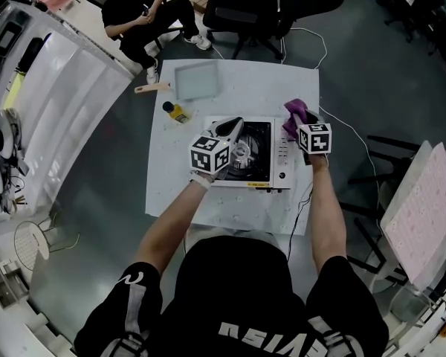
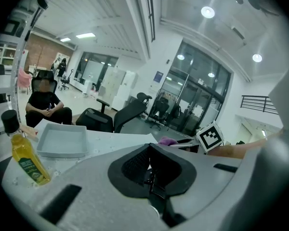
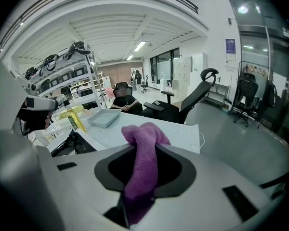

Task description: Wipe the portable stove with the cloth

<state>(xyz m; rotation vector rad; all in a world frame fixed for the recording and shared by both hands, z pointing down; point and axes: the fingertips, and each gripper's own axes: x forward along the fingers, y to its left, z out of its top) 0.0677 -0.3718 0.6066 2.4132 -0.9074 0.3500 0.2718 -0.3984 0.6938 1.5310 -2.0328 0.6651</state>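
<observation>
The portable stove, white with a black burner well, sits in the middle of the white table. My right gripper is shut on a purple cloth, which it holds at the stove's far right corner. In the right gripper view the cloth bulges up out of the jaws of that gripper, and the stove shows at the left. My left gripper hovers over the stove's far left part, shut and empty. The left gripper view shows its own pads together and the cloth beyond.
A yellow oil bottle and a grey tray stand on the table's far side, left of the stove. A person sits beyond the table beside office chairs. A cable runs off the table's right edge.
</observation>
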